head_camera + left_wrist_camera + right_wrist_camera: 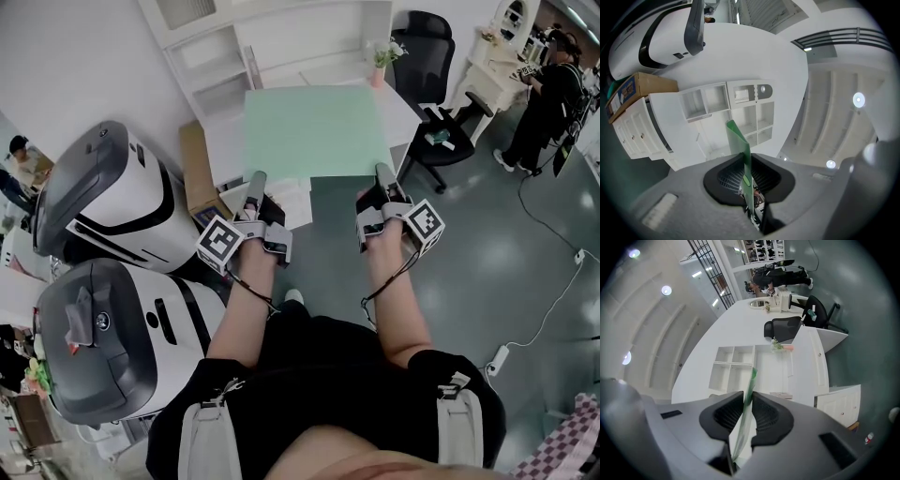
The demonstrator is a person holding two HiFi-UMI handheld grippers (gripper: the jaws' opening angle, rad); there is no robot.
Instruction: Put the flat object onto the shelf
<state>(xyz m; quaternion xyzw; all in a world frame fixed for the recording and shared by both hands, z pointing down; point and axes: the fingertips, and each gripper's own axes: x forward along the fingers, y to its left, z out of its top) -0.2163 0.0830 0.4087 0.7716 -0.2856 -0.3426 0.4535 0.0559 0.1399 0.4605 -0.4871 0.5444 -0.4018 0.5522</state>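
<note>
Here, thin flat pale-green sheet (pixel 317 131), pinched edgewise, ribbed black jaws

Pale green flat object (pixel 316 131), white shelf (pixel 217 70), black chair (pixel 424 52)

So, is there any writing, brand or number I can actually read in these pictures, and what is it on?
None can be read.
Cardboard box: blue label, print too blurred.
Grey-and-white machine: round emblem, too small.
Marker cubes: black-and-white patterns, no letters.
</note>
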